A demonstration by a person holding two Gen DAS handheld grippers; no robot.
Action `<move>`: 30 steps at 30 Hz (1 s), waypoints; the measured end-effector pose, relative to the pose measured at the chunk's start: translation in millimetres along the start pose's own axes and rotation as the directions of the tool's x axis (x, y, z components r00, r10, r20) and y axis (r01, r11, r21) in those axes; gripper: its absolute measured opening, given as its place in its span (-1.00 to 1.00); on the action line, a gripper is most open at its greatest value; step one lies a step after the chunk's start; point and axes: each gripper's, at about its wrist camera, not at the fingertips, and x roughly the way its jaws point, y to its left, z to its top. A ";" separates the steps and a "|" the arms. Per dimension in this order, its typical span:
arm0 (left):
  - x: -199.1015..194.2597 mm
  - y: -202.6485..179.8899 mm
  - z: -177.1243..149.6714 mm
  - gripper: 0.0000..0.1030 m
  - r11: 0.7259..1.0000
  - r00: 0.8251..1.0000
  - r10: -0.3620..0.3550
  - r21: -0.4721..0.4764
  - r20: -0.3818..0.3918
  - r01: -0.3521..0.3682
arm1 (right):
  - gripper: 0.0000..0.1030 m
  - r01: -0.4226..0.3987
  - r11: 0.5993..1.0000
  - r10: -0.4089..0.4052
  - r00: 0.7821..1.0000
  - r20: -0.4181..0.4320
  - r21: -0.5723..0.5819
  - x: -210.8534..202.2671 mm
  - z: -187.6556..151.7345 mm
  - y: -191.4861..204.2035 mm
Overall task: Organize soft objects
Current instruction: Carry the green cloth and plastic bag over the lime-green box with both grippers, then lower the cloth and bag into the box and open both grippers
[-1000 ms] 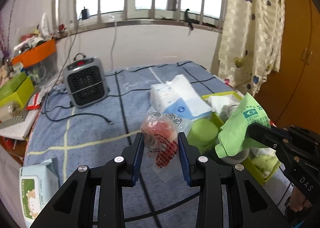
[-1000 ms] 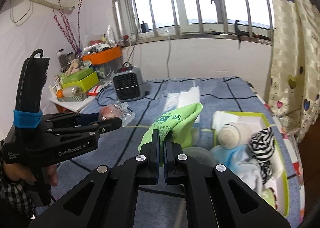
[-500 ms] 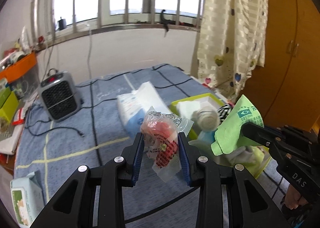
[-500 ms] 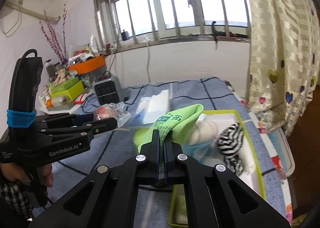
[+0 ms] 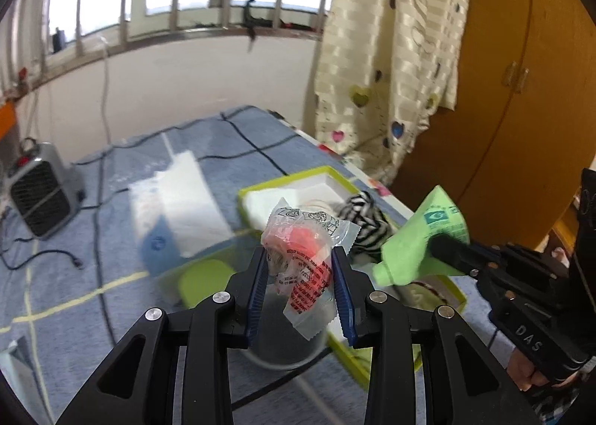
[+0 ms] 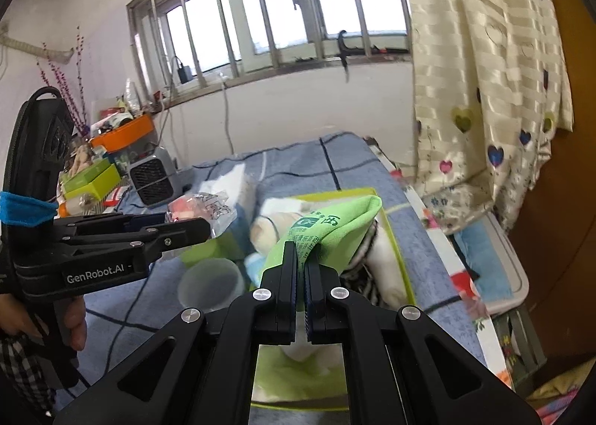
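Observation:
My left gripper (image 5: 301, 257) is shut on a clear plastic packet with a red and pink soft item (image 5: 303, 242), held above the near edge of a lime-green bin (image 5: 294, 177). My right gripper (image 6: 301, 253) is shut on a green tissue pack (image 6: 331, 223), held over the same bin (image 6: 335, 195). The bin holds a striped black-and-white cloth (image 5: 363, 218), a beige roll (image 6: 266, 231) and white items. The green pack also shows at the right of the left wrist view (image 5: 421, 238), and the packet at the left of the right wrist view (image 6: 203, 210).
A blue checked cloth (image 5: 111, 238) covers the table. A grey heater (image 5: 39, 197) stands far left with cables. A white and blue tissue pack (image 5: 175, 201) lies beside the bin. A clear cup (image 6: 210, 281) and lime lid sit near it. Curtain and wooden wardrobe stand right.
Both grippers have swung to the right with their loads, from over the table's middle to over the green bin. The heater has slid to the left edge of view.

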 end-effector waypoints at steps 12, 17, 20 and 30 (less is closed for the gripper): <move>39.6 -34.2 -15.2 -0.38 0.998 0.995 -0.037 0.042 -0.095 0.041 | -0.94 0.018 1.000 -0.015 0.994 -0.108 0.025 12.6 -23.5 -30.8; 48.7 -41.9 -22.2 -0.37 0.997 0.992 -0.036 0.059 -0.120 0.044 | -0.94 0.034 0.999 -0.030 0.989 -0.143 0.028 15.4 -31.2 -37.8; 51.0 -43.7 -24.3 -0.36 0.997 0.991 -0.041 0.058 -0.127 0.049 | -0.94 0.041 0.999 -0.036 0.986 -0.160 0.028 17.8 -34.3 -39.2; 53.2 -43.6 -29.0 -0.24 0.998 0.990 -0.025 0.052 -0.136 0.032 | -0.78 0.092 0.996 -0.089 0.980 -0.178 0.009 15.8 -38.2 -38.7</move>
